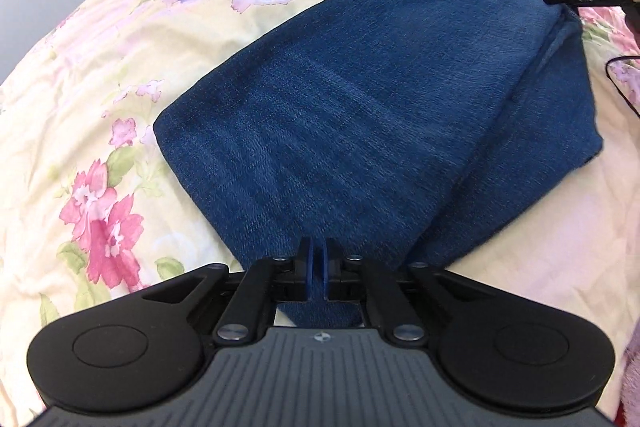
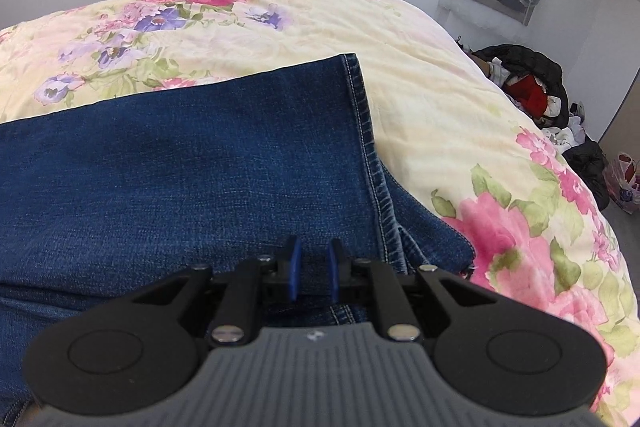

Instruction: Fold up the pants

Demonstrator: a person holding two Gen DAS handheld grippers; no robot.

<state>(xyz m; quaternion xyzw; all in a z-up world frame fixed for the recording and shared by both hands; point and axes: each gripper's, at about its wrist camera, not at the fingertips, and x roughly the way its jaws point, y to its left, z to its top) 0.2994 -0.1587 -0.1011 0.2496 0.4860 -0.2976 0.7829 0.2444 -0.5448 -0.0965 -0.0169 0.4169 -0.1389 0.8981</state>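
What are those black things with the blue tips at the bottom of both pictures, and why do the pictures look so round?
Those are two grabbing tools, and a person holds one in each hand. Each tool carries a small camera with a very wide lens, which bends the picture. One picture looks out from the left gripper, the other from the right gripper. The blue tips are its fingers. Blue jeans lie folded on a flowery bedspread. The left fingers are pinched shut on the denim. The right fingers stand a little apart above the jeans and hold nothing. A pile of clothes lies beyond the bed.
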